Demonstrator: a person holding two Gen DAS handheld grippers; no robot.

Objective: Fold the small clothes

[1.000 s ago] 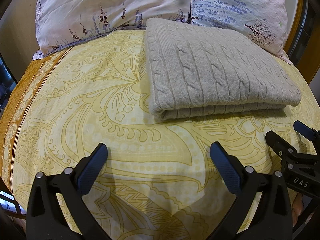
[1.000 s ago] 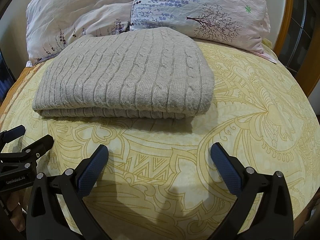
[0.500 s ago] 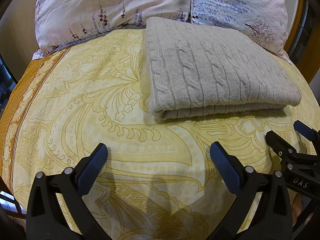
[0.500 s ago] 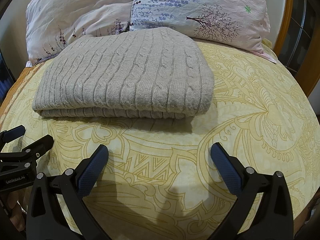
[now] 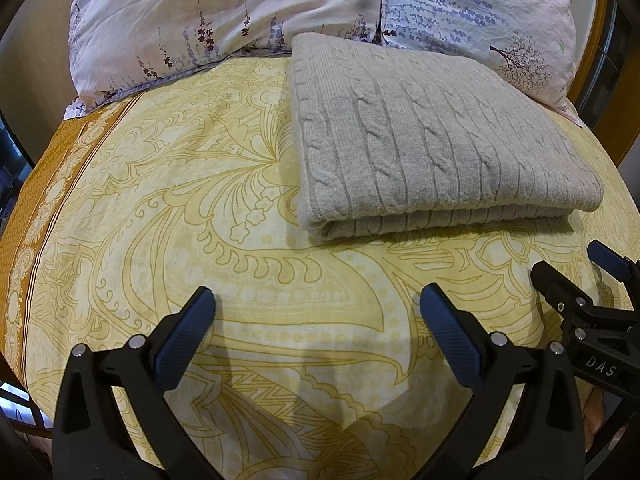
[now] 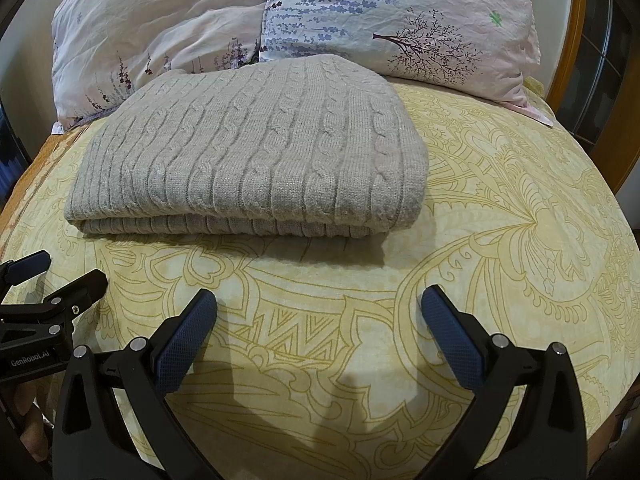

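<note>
A grey cable-knit sweater lies folded into a neat rectangle on a bed, resting on a yellow bedspread printed with swirling floral outlines. Its far edge sits against two pale floral pillows at the head of the bed.

The left wrist view looks at the sweater from its left side, showing the folded layers along the near edge and an orange patterned border running down the bedspread's left side. The right wrist view sees the sweater from the front, with open bedspread to its right and a wooden bed frame curving behind the pillows.

The left claw hovers above the bedspread, near the sweater's front edge but apart from it, its blue-padded fingers spread wide with nothing between them. The right claw hovers likewise, jaws wide apart and holding nothing. Each view catches the other claw at its edge: the right claw at the right of the left view, the left claw at the left of the right view.

Nothing lies between the claws and the sweater. The sweater's sleeves and neckline are tucked out of sight. Dark corners of each fisheye picture hide the room, and a person's fingers are only faintly visible at the lower edges.
</note>
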